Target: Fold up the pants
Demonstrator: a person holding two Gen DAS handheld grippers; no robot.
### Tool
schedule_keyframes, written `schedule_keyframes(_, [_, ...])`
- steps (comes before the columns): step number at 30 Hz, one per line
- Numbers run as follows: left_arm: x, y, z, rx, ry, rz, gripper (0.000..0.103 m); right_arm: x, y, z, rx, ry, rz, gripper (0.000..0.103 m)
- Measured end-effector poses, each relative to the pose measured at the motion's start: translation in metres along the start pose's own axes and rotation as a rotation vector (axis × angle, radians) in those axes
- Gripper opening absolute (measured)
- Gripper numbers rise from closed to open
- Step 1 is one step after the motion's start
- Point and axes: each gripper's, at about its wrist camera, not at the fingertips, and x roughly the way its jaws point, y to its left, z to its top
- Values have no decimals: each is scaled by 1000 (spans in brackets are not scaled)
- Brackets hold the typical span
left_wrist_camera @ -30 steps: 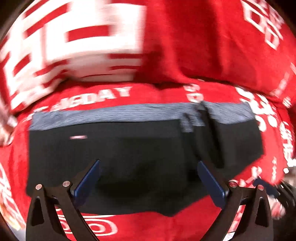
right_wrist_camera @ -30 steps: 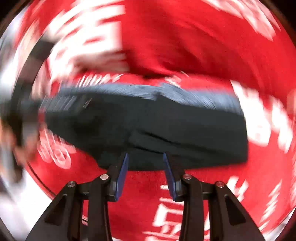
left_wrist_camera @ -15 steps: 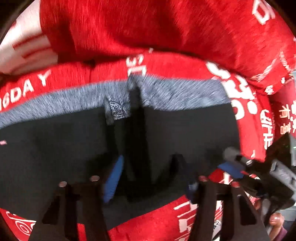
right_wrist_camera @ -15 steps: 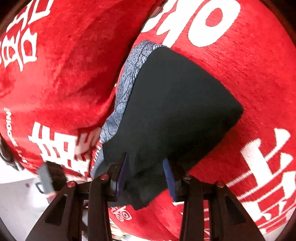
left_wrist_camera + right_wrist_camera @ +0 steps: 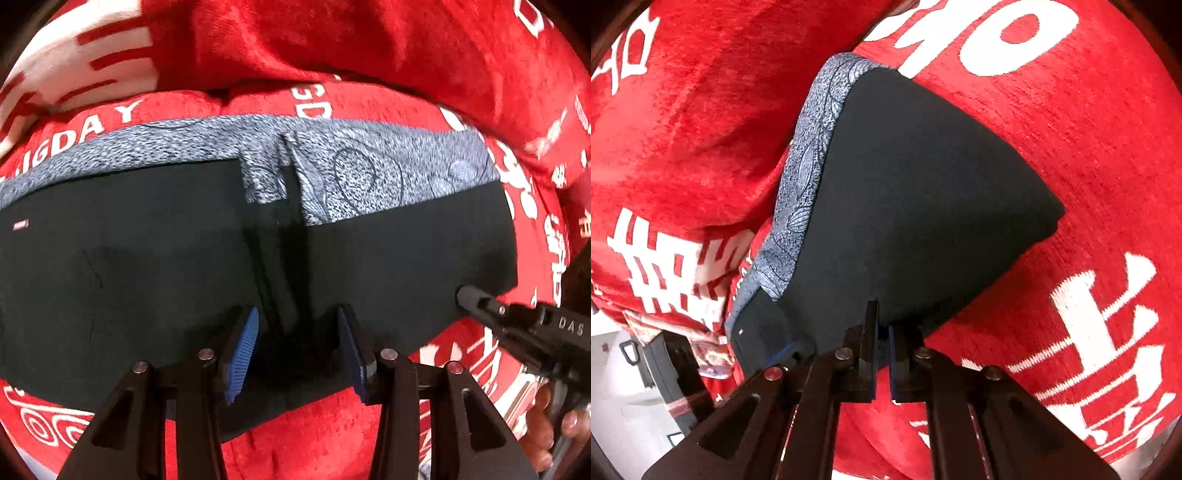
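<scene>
The black pants with a grey patterned waistband lie folded on the red printed blanket. Left gripper stands spread over their near edge; right gripper pinches that edge at their right end

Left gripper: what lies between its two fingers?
In the left wrist view, the left gripper is open, and between its fingers lies the pants' black fabric with a dark centre fold; nothing else.
</scene>
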Motion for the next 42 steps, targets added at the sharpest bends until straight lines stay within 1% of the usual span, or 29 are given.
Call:
schedule_keyframes(1, [-2, -1, -1, 6, 7, 9, 54, -2, 3, -1, -23, 2, -8, 7])
schedule_keyframes(2, [-5, -2, -2, 17, -1, 40, 69, -5, 6, -2, -48, 10, -14, 9])
schedule_keyframes(3, [-10, -4, -4, 32, -10, 73, 74, -7, 10, -2, -60, 26, -21, 11])
schedule_keyframes(5, [-22, -5, -4, 52, -27, 78, 76, -13, 17, -3, -97, 81, -44, 18])
schedule_keyframes(6, [-27, -4, -3, 55, -28, 80, 76, -14, 25, -5, -129, 93, -70, 20])
schedule_keyframes(8, [-39, -4, 1, 59, -42, 83, 76, -27, 40, -8, -218, 90, -122, 21])
schedule_keyframes(10, [-52, -9, 8, 68, -72, 86, 76, -45, 51, -6, -305, 43, -140, 21])
schedule_keyframes(11, [-55, -13, 13, 74, -85, 87, 76, -55, 57, -3, -351, 2, -155, 21])
schedule_keyframes(13, [-56, -21, 26, 87, -102, 80, 76, -64, 68, 10, -404, -56, -176, 21])
schedule_keyframes(15, [-51, -34, 41, 106, -114, 78, 76, -62, 69, 35, -387, -78, -189, 21])
schedule_keyframes(17, [-41, -46, 56, 108, -123, 80, 76, -54, 69, 59, -360, -90, -174, 21])
schedule_keyframes(18, [-37, -49, 58, 103, -123, 81, 76, -48, 69, 70, -354, -95, -182, 21])
schedule_keyframes(20, [-19, -53, 65, 86, -113, 108, 76, -34, 73, 85, -354, -96, -196, 21])
schedule_keyframes(22, [-2, -51, 65, 73, -89, 159, 76, -16, 70, 96, -365, -79, -217, 21])
schedule_keyframes(23, [8, -48, 63, 67, -62, 188, 76, -11, 64, 98, -367, -63, -228, 21])
schedule_keyframes(24, [21, -43, 58, 65, -13, 203, 77, 2, 59, 99, -365, -29, -254, 21])
schedule_keyframes(25, [26, -38, 54, 54, 12, 192, 81, 10, 56, 97, -368, -14, -273, 21])
schedule_keyframes(26, [23, -30, 50, 19, -9, 171, 86, 11, 57, 95, -383, -34, -280, 21])
schedule_keyframes(27, [22, -26, 48, 7, -3, 164, 86, 10, 59, 91, -404, -47, -292, 21])
schedule_keyframes(29, [19, -18, 44, -15, 18, 149, 86, 10, 67, 82, -448, -37, -308, 21])
schedule_keyframes(32, [12, -12, 41, -17, 23, 169, 86, 10, 74, 69, -485, -8, -323, 21])
schedule_keyframes(34, [6, -8, 37, -12, 23, 188, 86, 8, 76, 62, -486, 1, -326, 21])
schedule_keyframes(37, [-3, -1, 31, -15, 23, 192, 86, 6, 75, 49, -468, 14, -316, 21])
schedule_keyframes(42, [-20, 18, 18, -25, 10, 201, 86, 9, 80, 29, -477, 30, -316, 21])
